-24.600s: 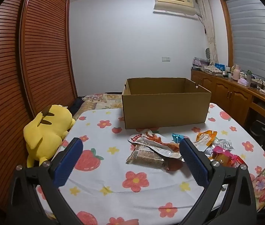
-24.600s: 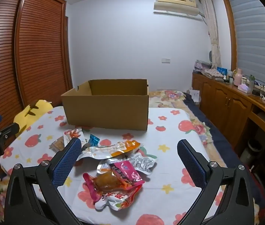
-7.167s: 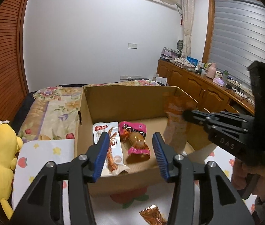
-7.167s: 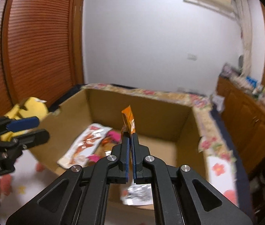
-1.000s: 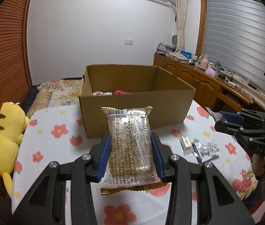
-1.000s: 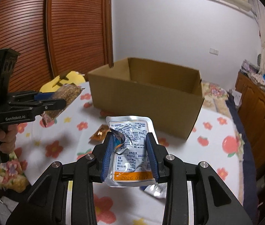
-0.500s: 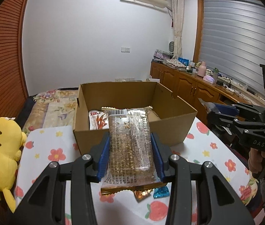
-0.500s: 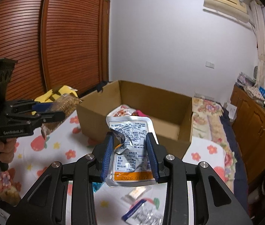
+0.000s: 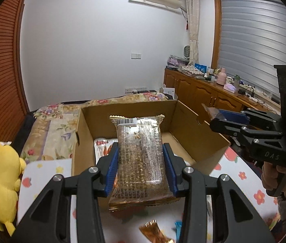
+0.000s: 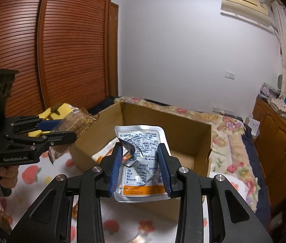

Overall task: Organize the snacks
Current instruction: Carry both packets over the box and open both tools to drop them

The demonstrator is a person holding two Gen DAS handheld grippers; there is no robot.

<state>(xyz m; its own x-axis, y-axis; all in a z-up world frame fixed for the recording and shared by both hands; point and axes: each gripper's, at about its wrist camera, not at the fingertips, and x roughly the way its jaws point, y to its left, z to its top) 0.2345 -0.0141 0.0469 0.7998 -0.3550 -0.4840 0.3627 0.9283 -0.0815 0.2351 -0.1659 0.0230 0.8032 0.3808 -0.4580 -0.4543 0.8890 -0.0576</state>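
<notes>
Both packets now hang over the box [image 9: 185, 121], each tool pinching one lengthwise: grain bar [image 9: 141, 154], foil pouch [image 10: 143, 158].

Brown box [image 9: 185, 125], silver pouch [image 10: 141, 158], floral tablecloth [image 9: 41, 174].

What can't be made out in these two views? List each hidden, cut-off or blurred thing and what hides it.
- Cardboard box floor, left wrist view: largely hidden behind the grain bar packet clamped in the left gripper.
- Red-and-white snack packet: half covered by that gripper's finger.
- Box interior, right wrist view: blocked by the silver pouch in the right gripper.
- Orange wrapper: cut off by the bottom edge.
- Silver pouch's small print: too small to read.
</notes>
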